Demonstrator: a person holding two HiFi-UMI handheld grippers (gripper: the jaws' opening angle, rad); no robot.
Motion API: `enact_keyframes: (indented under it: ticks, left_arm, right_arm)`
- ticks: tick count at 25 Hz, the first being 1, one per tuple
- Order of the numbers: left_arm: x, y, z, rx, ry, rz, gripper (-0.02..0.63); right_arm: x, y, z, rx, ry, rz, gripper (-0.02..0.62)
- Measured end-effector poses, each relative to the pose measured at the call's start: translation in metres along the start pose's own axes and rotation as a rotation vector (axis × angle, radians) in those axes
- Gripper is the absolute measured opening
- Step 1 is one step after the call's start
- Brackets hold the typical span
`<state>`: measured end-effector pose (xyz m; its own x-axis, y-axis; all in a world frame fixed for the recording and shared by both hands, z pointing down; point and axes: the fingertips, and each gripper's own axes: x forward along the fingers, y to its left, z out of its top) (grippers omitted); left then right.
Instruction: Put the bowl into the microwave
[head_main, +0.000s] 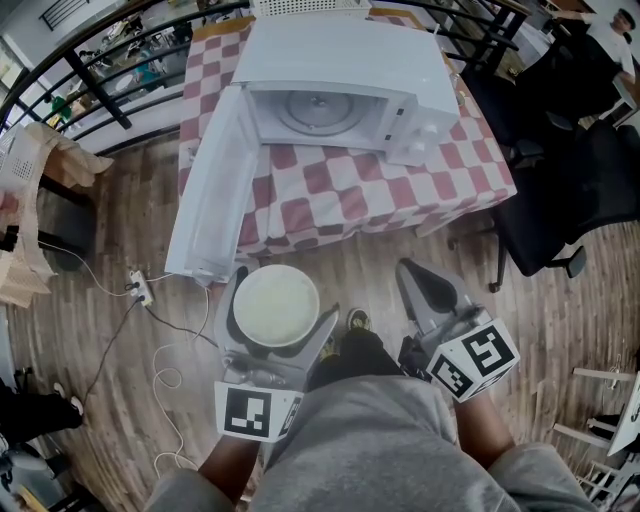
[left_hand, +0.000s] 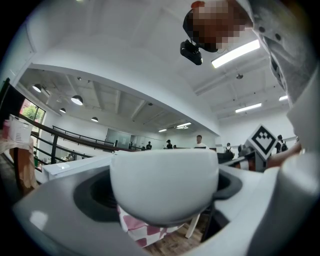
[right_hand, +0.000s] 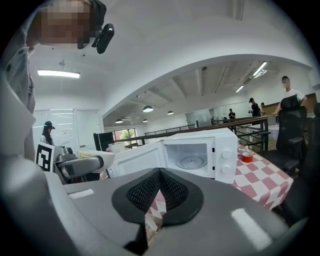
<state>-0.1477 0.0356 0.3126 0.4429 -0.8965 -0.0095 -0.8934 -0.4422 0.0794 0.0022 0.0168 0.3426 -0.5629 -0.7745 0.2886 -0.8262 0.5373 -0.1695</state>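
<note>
White ceramic round bowl (head_main: 275, 305) sits in our left gripper (head_main: 280, 312), fingers (left_hand: 55, 210) pinching its outer wall from both sides. It hangs over the wooden plank floor (head_main: 560, 330), short of the red-and-white checked tabletop (head_main: 330, 190) and well apart from the white boxy microwave (head_main: 340, 90). Right gripper (head_main: 407, 270) carries nothing, fingers (right_hand: 240, 215) pressed together, pointing at the oven.

Risks as we judge them:
- the white microwave door (head_main: 215, 190) is swung out to our left and overhangs the tabletop edge, roughly in line with the bowl; a straight push forward could clip its lower end, so we'd come in from the right of it
- the wall is smooth and curved and the hold is friction only; a jolt or any easing of the squeeze could drop the bowl to the floor
- the cavity mouth looks low; the rim or a finger could catch the frame if we enter high or tilted
- setting down off-centre on the round glass turntable (head_main: 318, 110) could leave the bowl against the cavity wall

Orientation: bowl upright, mouth facing up toward the head camera, rim close to level. It's round, so no long axis in plan; its only axis is the vertical one through the centre. We can't tell if anything is inside, so keep it level
</note>
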Motion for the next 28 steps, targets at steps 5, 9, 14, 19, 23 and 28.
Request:
enact_keyframes:
  ticks: [5,9,14,19,23,28]
  left_arm:
    - [0.001,-0.001,0.001,-0.003,-0.006,-0.006,0.523]
    - [0.002,-0.002,0.002,0.001,-0.009,-0.009,0.523]
    - [0.006,-0.002,0.005,0.011,-0.015,-0.014,0.523]
    - [0.015,-0.004,0.005,0.014,-0.018,-0.020,0.523]
    - [0.027,-0.003,0.004,0.016,-0.017,-0.022,0.523]
    - [0.048,-0.001,0.003,0.019,-0.013,-0.019,0.523]
  right_arm:
    - [0.001,0.002,0.002,-0.005,-0.003,0.003,-0.002]
    - [0.001,0.003,0.003,-0.013,-0.005,0.007,-0.002]
    - [0.002,-0.001,0.006,-0.017,-0.012,0.006,-0.002]
    - [0.006,-0.008,0.008,-0.020,-0.014,0.009,-0.002]
    - [0.013,-0.018,0.009,-0.015,-0.014,0.011,-0.002]
    - [0.028,-0.034,0.014,-0.015,-0.018,0.021,-0.002]
